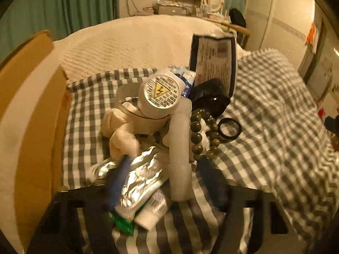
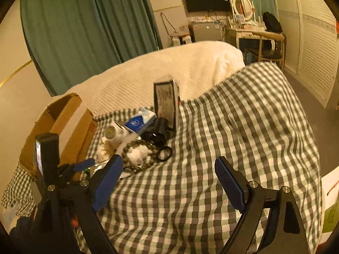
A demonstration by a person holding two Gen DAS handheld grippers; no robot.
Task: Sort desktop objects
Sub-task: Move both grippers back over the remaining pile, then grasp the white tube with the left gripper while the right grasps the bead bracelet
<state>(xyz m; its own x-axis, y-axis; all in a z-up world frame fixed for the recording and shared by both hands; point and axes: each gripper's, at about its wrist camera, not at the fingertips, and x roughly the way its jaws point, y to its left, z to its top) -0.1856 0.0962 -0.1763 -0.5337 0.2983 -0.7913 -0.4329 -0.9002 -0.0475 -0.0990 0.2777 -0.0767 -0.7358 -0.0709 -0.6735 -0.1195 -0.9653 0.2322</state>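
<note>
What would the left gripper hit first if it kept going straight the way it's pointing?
Probably the crumpled silver foil tube, which lies right between the left gripper's open fingers, with the white hair dryer just beyond. Motion blur makes depth uncertain.

Left gripper: blue fingers spread wide, blurred, around the foil tube and the white dryer's handle.
Hair dryer: white, round warning label facing the camera.
Foil tube: crumpled, on the checked cloth.
Bead bracelet: just right of the dryer.
Cardboard box: at the left.
</note>
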